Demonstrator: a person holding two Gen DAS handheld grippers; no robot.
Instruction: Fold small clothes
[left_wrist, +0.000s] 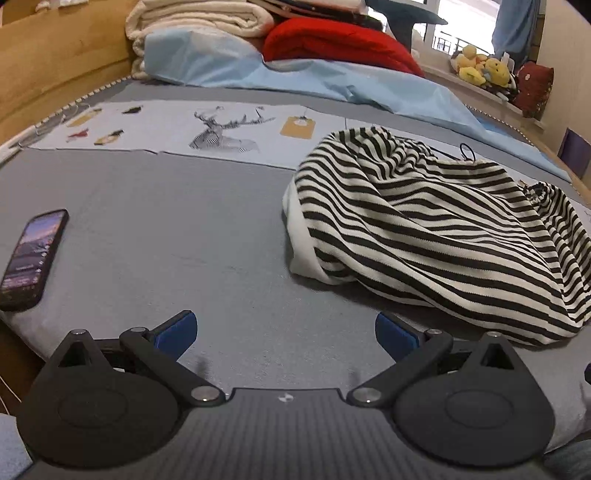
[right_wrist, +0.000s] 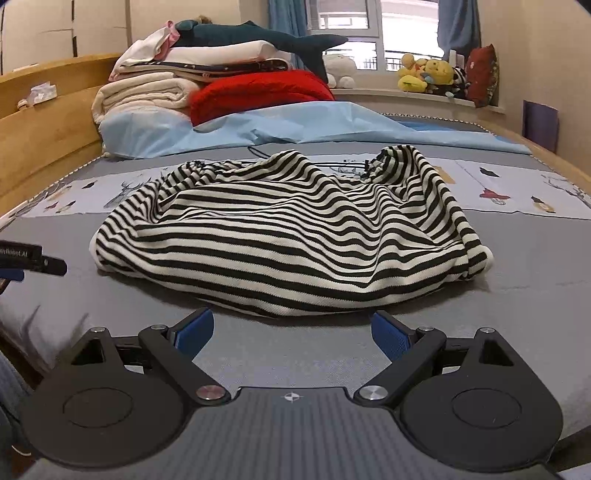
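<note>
A black-and-white striped garment (left_wrist: 436, 236) lies crumpled on the grey bed cover, to the right in the left wrist view and straight ahead in the right wrist view (right_wrist: 291, 236). My left gripper (left_wrist: 286, 330) stands open above bare cover, with the garment's near hem just beyond its right finger. My right gripper (right_wrist: 293, 328) is open too, right before the garment's near edge, nothing between its blue pads. The left gripper's tip (right_wrist: 33, 260) shows at the left edge of the right wrist view.
A black phone (left_wrist: 33, 258) lies on the cover at the left. Folded blankets (right_wrist: 147, 92), a red quilt (right_wrist: 258, 92) and a pale blue sheet (right_wrist: 295, 125) are piled at the head. A wooden bed frame (left_wrist: 55, 66) runs along the left. Plush toys (right_wrist: 424, 74) sit on the windowsill.
</note>
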